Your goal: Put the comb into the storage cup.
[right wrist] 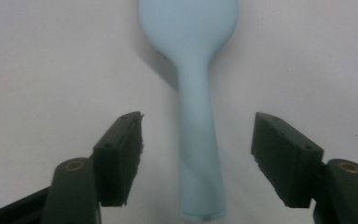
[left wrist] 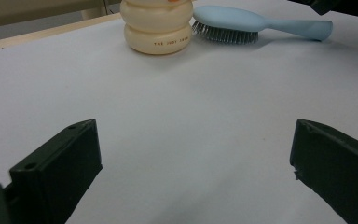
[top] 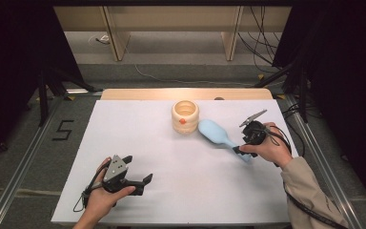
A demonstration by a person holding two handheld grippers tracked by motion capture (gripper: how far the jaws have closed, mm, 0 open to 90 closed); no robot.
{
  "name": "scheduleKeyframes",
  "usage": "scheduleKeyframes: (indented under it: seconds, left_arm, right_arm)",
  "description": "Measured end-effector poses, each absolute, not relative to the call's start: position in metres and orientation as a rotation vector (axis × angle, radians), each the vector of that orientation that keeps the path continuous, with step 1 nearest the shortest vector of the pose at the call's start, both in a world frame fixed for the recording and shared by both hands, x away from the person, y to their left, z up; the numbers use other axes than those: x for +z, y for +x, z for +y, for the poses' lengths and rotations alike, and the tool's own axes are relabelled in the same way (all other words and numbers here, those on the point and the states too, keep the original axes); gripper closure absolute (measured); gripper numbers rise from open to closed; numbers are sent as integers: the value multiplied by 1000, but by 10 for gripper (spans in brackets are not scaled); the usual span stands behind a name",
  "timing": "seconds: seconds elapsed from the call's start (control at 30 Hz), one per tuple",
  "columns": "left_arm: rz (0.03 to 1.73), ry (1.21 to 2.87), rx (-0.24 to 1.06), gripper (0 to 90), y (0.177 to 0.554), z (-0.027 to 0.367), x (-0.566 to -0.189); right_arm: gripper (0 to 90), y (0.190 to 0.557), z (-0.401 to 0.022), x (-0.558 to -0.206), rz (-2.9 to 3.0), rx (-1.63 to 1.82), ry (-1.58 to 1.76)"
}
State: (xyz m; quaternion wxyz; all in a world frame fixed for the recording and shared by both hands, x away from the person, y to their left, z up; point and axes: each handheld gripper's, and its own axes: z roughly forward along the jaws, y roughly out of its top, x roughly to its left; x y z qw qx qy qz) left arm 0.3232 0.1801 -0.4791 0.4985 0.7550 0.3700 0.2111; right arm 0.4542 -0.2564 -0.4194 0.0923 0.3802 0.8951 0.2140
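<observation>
Hairbrush (right wrist: pixel 200 140) head cropped above; right gripper (right wrist: pixel 196 158) parted, straddling handle untouched; left gripper (left wrist: pixel 191 172) wide, empty.

High view looks down on the table (top: pixel 138 138); both gripper views sit low, sharing the hairbrush (right wrist: pixel 198 116).

Each gripper is black: the left gripper (top: pixel 136 170) carries a grey three-cornered plate with small dark holes, behind its jaws. The right gripper (right wrist: pixel 198 156) has blocky black jaws on arms with brass-coloured screw eyelets. A black cable trails from each body; the right forearm wears a beige sleeve (top: pixel 310 193).
</observation>
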Motion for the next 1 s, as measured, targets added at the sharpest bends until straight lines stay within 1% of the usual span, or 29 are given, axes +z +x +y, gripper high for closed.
scheduleKeyframes:
  seconds: [0.1, 0.2, 0.43, 0.73, 1.0]
  left_arm:
    - [894, 1829, 510, 14, 323, 180, -479]
    - [893, 1829, 508, 14, 323, 180, -479]
    - [894, 1829, 505, 14, 323, 179, -480]
    - [893, 1829, 503, 14, 323, 179, -480]
    - [893, 1829, 502, 14, 323, 179, -480]
  right_arm:
    - [300, 463, -253, -421, 2718, 597, 1124]
    - [257, 474, -248, -424, 2763, 540, 1117]
    - [207, 491, -233, -431, 2823, 462, 1099]
    - [204, 504, -214, -438, 2841, 392, 1076]
    - [252, 509, -205, -447, 2850, 315, 1069]
